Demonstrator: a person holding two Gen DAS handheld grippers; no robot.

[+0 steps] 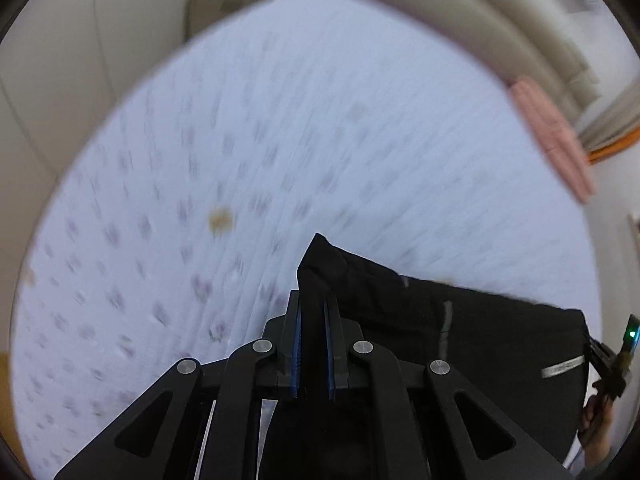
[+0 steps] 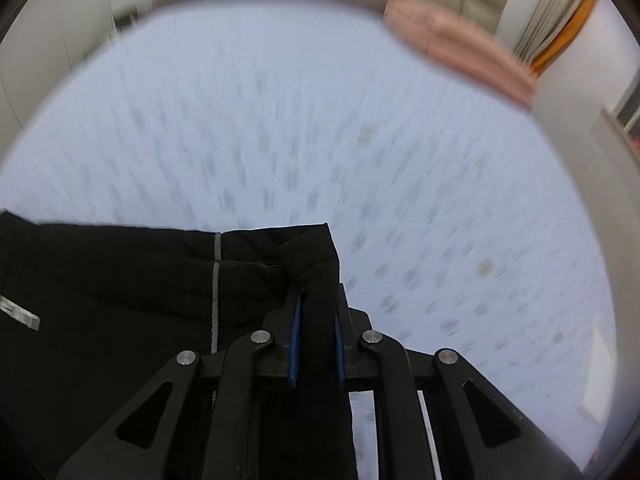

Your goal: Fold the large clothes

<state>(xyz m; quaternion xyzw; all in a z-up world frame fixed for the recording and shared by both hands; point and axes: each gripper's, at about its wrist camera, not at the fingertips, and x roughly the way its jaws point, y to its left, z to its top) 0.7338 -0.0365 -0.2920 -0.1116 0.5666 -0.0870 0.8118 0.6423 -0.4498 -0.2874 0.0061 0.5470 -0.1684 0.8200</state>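
Looks like early-to-mid fold to me. Left claw (image 1: 312, 312) and right claw (image 2: 318, 300) are each clamped on a corner of the black garment (image 2: 140, 280), holding it stretched over the bed (image 2: 360, 140). No finished fold visible yet, everything's motion-blurred.

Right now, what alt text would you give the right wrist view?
The right hand-held gripper is shut on a corner of a black garment, held above a pale patterned bedsheet. A pink folded cloth lies at the far edge; the picture is motion-blurred.
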